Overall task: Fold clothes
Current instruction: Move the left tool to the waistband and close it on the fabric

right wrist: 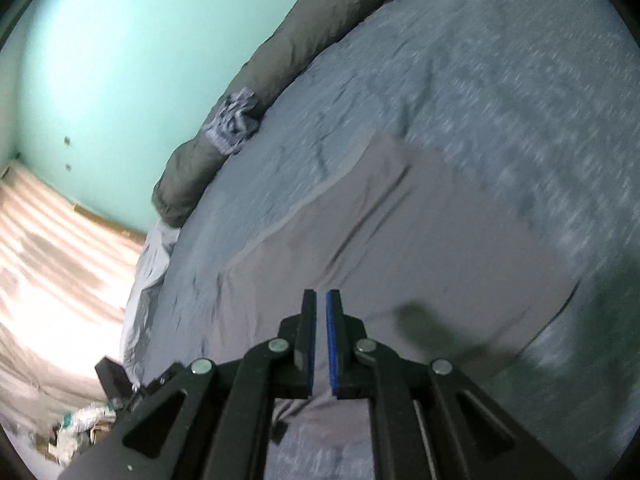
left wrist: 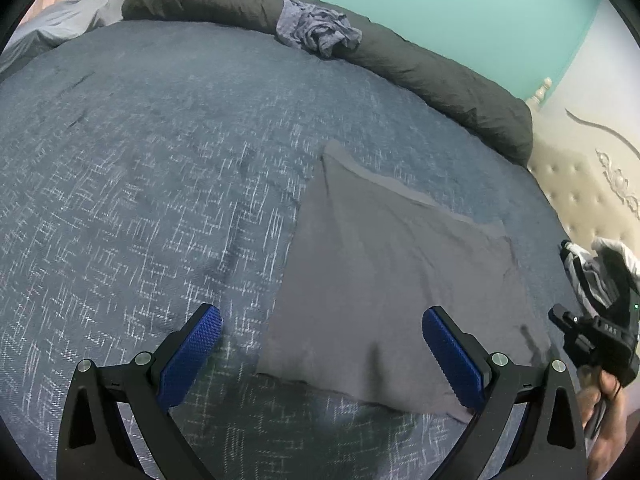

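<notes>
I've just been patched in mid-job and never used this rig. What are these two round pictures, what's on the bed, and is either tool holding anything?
There is no robot arm: a person holds a two-finger tool in each hand, each with a fisheye camera looking along its fingers.

Left wrist view: the left gripper, jaws wide open, empty, above the grey garment lying flat on the blue bedspread.

Right wrist view: the right gripper, jaws shut, apparently holding nothing.

A crumpled patterned cloth sits on the dark rolled duvet.

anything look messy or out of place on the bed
One thing: a crumpled blue-grey cloth sits bunched on the dark rolled blanket at the far edge of the bed, unfolded. The grey garment lies spread out on the blue bedspread, with a few wrinkles. Nothing looks spilled or damaged.
</notes>
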